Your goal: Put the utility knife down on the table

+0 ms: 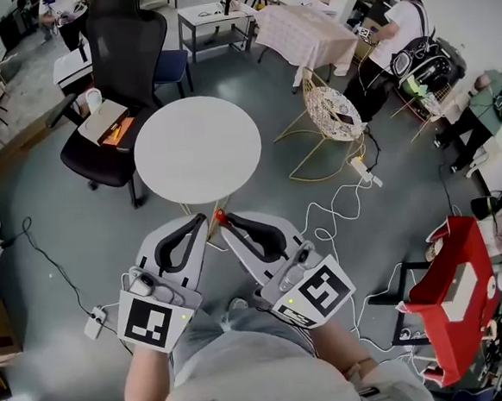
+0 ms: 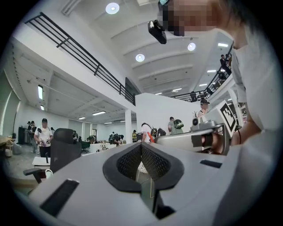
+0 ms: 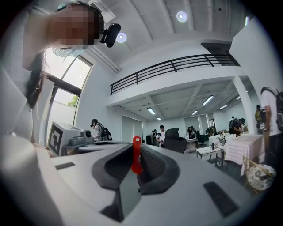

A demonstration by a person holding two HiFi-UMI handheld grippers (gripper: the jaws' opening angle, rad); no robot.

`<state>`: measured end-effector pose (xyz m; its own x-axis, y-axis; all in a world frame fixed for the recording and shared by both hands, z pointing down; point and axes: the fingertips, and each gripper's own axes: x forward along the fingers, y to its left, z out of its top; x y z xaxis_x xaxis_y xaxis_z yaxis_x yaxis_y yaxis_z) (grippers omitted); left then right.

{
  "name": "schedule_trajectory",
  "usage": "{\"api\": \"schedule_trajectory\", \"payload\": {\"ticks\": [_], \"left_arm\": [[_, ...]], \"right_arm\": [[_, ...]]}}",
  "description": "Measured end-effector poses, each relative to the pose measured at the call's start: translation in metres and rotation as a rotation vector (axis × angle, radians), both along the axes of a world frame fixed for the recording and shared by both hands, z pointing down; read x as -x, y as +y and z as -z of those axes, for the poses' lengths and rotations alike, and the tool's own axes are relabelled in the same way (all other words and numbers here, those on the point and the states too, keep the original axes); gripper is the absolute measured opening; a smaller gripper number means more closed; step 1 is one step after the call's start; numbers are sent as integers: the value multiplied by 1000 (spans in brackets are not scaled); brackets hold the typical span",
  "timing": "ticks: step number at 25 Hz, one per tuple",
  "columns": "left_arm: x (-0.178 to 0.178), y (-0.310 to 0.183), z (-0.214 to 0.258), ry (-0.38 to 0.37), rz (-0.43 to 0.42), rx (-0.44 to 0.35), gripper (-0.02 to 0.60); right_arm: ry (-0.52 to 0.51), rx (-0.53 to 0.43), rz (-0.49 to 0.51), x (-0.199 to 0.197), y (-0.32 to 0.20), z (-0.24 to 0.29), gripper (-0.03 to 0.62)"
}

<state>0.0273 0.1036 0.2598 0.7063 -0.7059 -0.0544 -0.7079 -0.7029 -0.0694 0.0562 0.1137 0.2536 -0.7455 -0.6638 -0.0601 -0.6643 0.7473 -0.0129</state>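
Round white worktop (image 1: 197, 148) sits upper centre of head view, right gripper (image 1: 229, 226) jaws clamped on red utility knife (image 3: 136, 155) just below worktop's near edge, left gripper (image 1: 198, 223) jaws closed on nothing; prob. carry phase, next needs reach fwd & lower before release.

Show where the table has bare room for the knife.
The round white table is bare all over, from the black chair to the wire chair. Only its near edge is crowded, where the right gripper holds the utility knife.

Red utility knife (image 3: 136, 154), white table (image 1: 197, 148), grey left claw (image 2: 141, 146), grey right claw (image 1: 225, 221)
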Motion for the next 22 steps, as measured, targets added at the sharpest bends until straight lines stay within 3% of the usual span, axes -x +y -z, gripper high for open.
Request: {"api": "schedule_trajectory", "payload": {"ticks": [10,22], "left_arm": [[1,-36,-6,-20,22,21,9],[63,-134,-7,-45,-91,31,9]], "right_arm": [[-24,13,26,1,-38,-5,58],[-46,28,-102,62,-131,-3,58]]}}
